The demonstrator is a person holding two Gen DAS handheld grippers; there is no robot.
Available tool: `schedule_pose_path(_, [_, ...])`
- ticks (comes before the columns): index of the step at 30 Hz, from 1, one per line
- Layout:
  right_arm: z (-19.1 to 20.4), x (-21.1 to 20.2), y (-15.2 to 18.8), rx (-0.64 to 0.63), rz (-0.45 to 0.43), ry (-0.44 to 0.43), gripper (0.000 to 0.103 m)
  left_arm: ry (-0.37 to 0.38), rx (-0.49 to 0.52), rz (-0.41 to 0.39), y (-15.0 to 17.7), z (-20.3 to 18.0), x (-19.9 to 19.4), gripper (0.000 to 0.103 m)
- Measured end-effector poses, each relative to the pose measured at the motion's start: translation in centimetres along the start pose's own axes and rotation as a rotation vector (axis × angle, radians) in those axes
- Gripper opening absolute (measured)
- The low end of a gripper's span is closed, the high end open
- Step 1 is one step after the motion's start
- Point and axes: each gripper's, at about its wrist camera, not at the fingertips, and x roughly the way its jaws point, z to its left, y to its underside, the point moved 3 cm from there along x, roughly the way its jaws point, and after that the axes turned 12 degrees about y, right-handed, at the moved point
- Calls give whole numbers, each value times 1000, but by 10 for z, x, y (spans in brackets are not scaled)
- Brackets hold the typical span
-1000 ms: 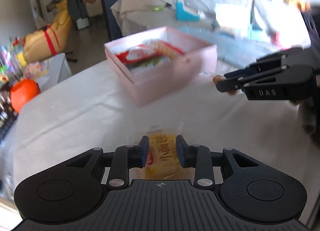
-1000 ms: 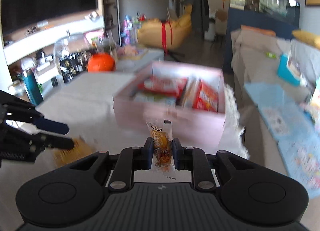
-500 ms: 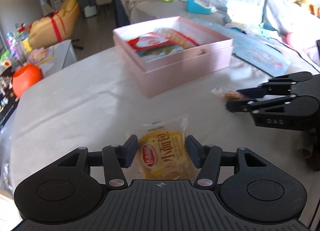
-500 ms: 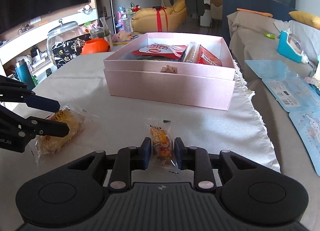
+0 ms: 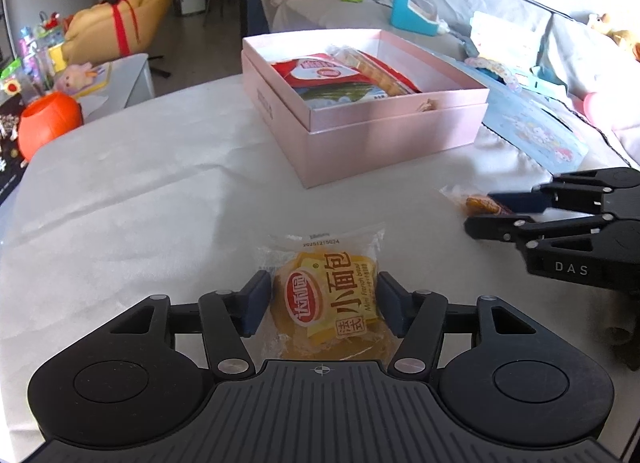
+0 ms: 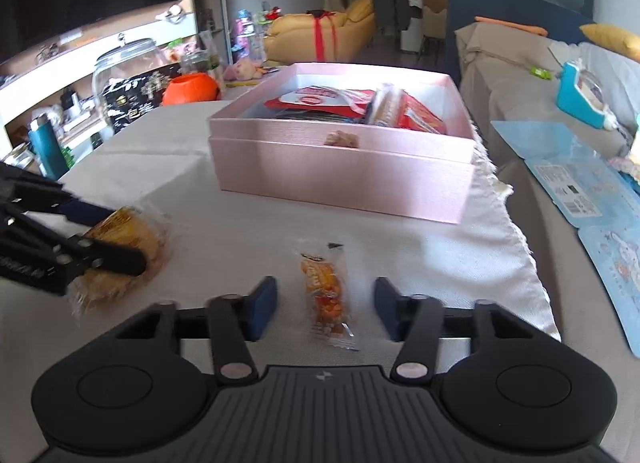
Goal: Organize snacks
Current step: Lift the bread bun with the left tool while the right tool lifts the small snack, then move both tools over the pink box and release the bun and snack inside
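Observation:
A yellow bread packet (image 5: 332, 303) lies on the white tablecloth between the fingers of my left gripper (image 5: 320, 291), which is open, its pads just beside the wrapper. A small orange snack packet (image 6: 326, 291) lies flat on the cloth between the fingers of my right gripper (image 6: 326, 295), whose jaws are opening and stand clear of it. Each wrist view shows the other hand: the right gripper (image 5: 480, 211) around the orange snack (image 5: 476, 203), the left gripper (image 6: 124, 237) around the bread (image 6: 128, 229). Behind both stands the open pink box (image 5: 380, 143) (image 6: 340, 179), holding several snack bags.
An orange pumpkin-shaped pot (image 5: 48, 127) and a glass jar (image 6: 124, 75) stand beyond the table's left end. The tablecloth's fringed edge (image 6: 516, 231) runs along the right. Past it is a covered sofa with blue sheets (image 6: 592, 183) and a blue toy (image 5: 412, 15).
Both grippers came down to the table with their packets and let go. The left opened first; the right spread wide in the last half second. Both packets now rest on the cloth.

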Motion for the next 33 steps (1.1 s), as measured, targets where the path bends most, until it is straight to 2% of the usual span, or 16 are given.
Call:
schedule_pose_path(1, [2, -1, -1, -12, 3, -4, 24, -2, 8, -1, 0, -2, -1, 60])
schedule_pose_path(5, [3, -16, -5, -34, 0, -51, 22, 19, 17, -5, 1, -8, -8, 58])
schedule_pose_path(11, [-18, -46, -14, 21, -70, -14, 22, 44, 47, -84, -19, -21, -31, 55])
schedule_pose_path(14, [-29, -60, -22, 52, -108, 4, 22, 60, 75, -205, -55, -28, -55, 55])
schedule_pose_path(17, [-33, -73, -33, 61, -155, 8, 22, 59, 116, -389, -106, -38, -81, 55])
schedule_pose_path(20, [-31, -80, -40, 57, -183, 3, 22, 110, 99, -527, -149, -36, -83, 58])
schedule_pose_path(21, [-30, -79, -41, 57, -184, -3, 22, 133, 85, -537, -162, -31, -73, 58])
schedule_pose_path(22, [-28, -78, -43, 58, -182, -9, 22, 153, 70, -497, -172, -25, -55, 58])
schedule_pose_path(24, [-24, -71, -44, 56, -171, -15, 22, 206, -2, -319, -183, -7, -5, 54])
schedule_pose_path(25, [-22, -67, -43, 54, -161, -16, 22, 228, -43, -278, -180, 1, 13, 54])
schedule_pose_path(28, [-21, -56, -40, 55, -127, -13, 22, 226, -57, -272, -161, 13, 33, 54])
schedule_pose_path(33, [-34, -48, -41, 88, -96, 3, 22, 167, -39, -346, -119, 25, 3, 54])
